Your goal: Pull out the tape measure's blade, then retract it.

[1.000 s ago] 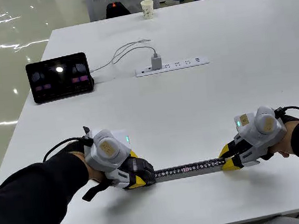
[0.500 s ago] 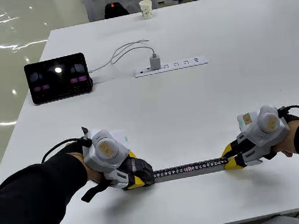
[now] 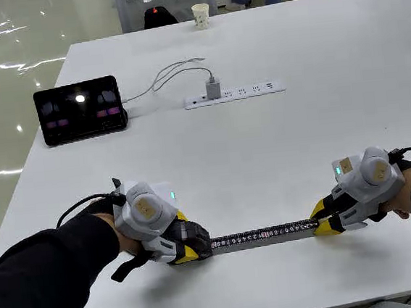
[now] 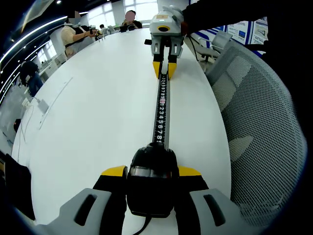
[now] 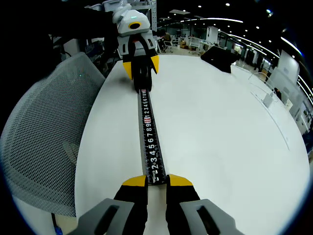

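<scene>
Jaws of left gripper [image 3: 188, 243] clamp the case [image 4: 151, 178], those of right gripper [image 3: 322, 221] pinch the blade [image 3: 264, 234] tip. Blade lies left-to-right, so I'd guess pulling it out means going right.

Your black long sleeves [image 3: 43, 279] run down to two pale grey tools with rounded housings, each bearing a tan square label and a small green light. The left tool [image 3: 189, 244] and the right tool [image 3: 322, 226] end in black jaws capped in yellow, and a black cable [image 3: 76, 204] loops from the back of each.
</scene>
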The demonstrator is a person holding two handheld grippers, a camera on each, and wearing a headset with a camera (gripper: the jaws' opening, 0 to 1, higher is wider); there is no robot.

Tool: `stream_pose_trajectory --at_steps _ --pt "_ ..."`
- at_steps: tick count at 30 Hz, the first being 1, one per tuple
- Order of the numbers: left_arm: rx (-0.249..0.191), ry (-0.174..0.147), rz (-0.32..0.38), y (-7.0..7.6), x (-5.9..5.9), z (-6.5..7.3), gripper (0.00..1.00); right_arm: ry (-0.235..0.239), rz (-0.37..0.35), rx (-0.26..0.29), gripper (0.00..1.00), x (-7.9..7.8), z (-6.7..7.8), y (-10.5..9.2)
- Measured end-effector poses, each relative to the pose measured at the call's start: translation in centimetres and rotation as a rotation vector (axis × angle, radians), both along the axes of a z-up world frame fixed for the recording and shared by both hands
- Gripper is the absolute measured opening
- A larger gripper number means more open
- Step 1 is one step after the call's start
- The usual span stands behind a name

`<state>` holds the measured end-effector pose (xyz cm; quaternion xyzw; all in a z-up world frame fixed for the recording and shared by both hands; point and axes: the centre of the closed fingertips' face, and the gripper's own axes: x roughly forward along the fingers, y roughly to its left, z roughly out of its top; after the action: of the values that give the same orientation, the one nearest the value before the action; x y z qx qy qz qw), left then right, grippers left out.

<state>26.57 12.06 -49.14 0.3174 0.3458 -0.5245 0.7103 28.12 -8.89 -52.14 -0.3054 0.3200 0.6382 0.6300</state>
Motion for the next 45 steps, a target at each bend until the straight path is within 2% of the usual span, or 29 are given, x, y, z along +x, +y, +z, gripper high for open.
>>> stream_pose_trajectory --at_steps 22,35,41,45 --pt "0.000 -0.001 0.002 0.0 -0.1 0.0 0.31 -0.004 -0.010 -0.017 0.10 -0.1 0.2 -1.9" --pt "0.001 -0.003 0.001 0.0 -0.1 0.0 0.31 -0.004 -0.016 -0.019 0.10 -0.6 0.7 -2.3" --pt "0.001 -0.003 0.001 0.0 0.0 0.0 0.31 -0.004 -0.019 -0.022 0.10 -0.3 0.6 -2.6" --pt "-0.023 -0.003 0.004 0.0 0.1 0.1 0.32 0.004 -0.020 -0.025 0.10 -0.2 0.5 -2.7"
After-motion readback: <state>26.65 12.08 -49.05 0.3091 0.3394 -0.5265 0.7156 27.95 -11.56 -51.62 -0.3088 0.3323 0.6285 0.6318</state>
